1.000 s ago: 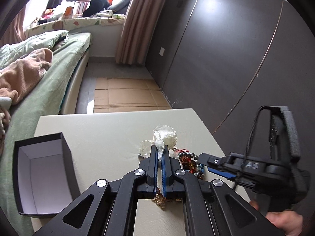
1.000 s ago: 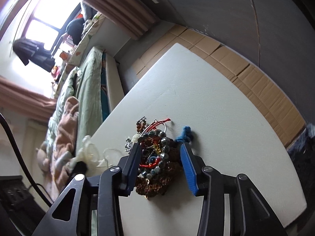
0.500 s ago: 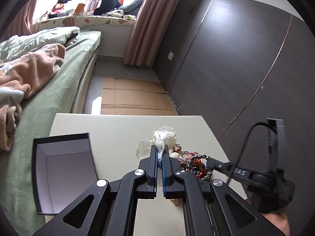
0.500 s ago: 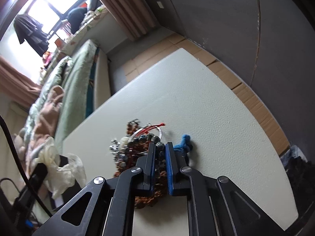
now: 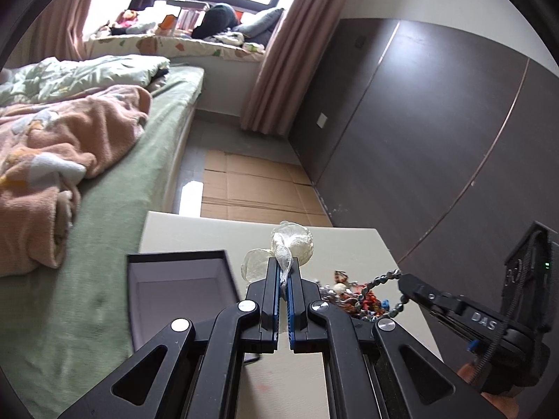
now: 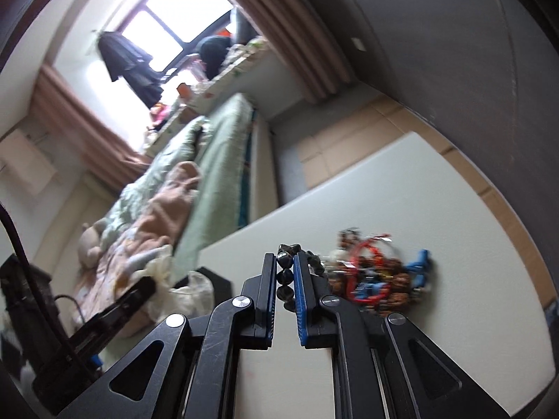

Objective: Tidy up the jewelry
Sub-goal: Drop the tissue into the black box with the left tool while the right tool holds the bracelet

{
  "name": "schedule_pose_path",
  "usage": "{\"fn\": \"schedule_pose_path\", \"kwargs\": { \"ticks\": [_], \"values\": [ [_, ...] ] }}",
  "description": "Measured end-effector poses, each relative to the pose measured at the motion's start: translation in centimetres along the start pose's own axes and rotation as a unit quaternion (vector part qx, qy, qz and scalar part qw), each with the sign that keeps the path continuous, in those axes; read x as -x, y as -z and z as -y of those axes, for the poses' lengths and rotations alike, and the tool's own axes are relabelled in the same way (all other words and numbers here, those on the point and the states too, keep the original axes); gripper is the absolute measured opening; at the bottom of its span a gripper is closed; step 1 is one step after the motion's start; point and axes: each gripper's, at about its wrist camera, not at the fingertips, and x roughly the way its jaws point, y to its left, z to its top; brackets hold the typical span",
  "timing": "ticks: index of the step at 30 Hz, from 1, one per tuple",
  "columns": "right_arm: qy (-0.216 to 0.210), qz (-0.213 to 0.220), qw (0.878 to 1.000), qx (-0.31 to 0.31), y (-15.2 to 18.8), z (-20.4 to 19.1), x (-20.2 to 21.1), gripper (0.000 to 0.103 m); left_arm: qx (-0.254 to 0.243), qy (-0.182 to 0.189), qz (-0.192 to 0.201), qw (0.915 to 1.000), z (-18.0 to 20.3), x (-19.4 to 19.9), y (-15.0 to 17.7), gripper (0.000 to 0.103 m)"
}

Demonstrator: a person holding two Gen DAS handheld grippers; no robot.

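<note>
My left gripper (image 5: 283, 272) is shut on a crumpled clear plastic bag (image 5: 291, 244) and holds it above the white table (image 5: 349, 244). My right gripper (image 6: 283, 265) is shut on a dark grey beaded bracelet (image 6: 285, 272) and lifts it off the jewelry pile (image 6: 377, 276), a tangle of red, blue and brown pieces. In the left wrist view the bracelet (image 5: 384, 279) hangs from the right gripper (image 5: 405, 281) over the pile (image 5: 353, 296). An open black box with a white inside (image 5: 174, 296) stands left of the pile.
A green bed with a pink blanket (image 5: 70, 160) runs along the table's left side. Dark wardrobe panels (image 5: 419, 139) stand at the right. Cardboard sheets (image 5: 251, 188) cover the floor beyond the table's far edge.
My right gripper closed on the dark beaded bracelet and has raised it up and left off the pile. My left gripper has lifted with the plastic bag in it.
</note>
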Motion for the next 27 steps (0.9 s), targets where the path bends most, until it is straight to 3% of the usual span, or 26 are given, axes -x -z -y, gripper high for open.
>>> {"fn": "schedule_pose_path", "kwargs": {
  "ticks": [6,10,14,15,16,18,27],
  "values": [
    [-0.025,0.004,1.000,0.012,0.7,-2.6,-0.2,0.011,0.002,-0.018,0.003,0.9998,-2.0,0.5,-0.2,0.003],
    [-0.033,0.003,0.999,0.016,1.1,-3.5,-0.8,0.011,0.039,-0.003,0.008,0.9992,-4.0,0.9,-0.4,0.003],
    [-0.049,-0.003,0.999,0.014,1.4,-4.3,-1.4,0.011,0.064,-0.003,-0.012,0.9979,-5.3,0.4,-0.9,0.009],
    [-0.054,-0.004,0.998,0.014,1.5,-4.5,-1.6,0.011,0.068,-0.004,-0.017,0.9976,-5.5,0.3,-1.0,0.021],
    [-0.062,-0.006,0.998,0.016,1.5,-4.9,-1.8,0.011,0.073,-0.007,-0.023,0.9970,-5.7,0.1,-1.0,0.045],
    [-0.074,-0.010,0.997,0.022,1.8,-5.6,-2.1,0.011,0.089,-0.011,-0.024,0.9957,-6.2,0.2,-1.0,0.075],
    [-0.118,-0.037,0.992,0.040,3.3,-8.6,-4.1,0.011,0.133,-0.032,-0.020,0.9904,-8.3,2.5,-0.7,0.077]
  ]
}}
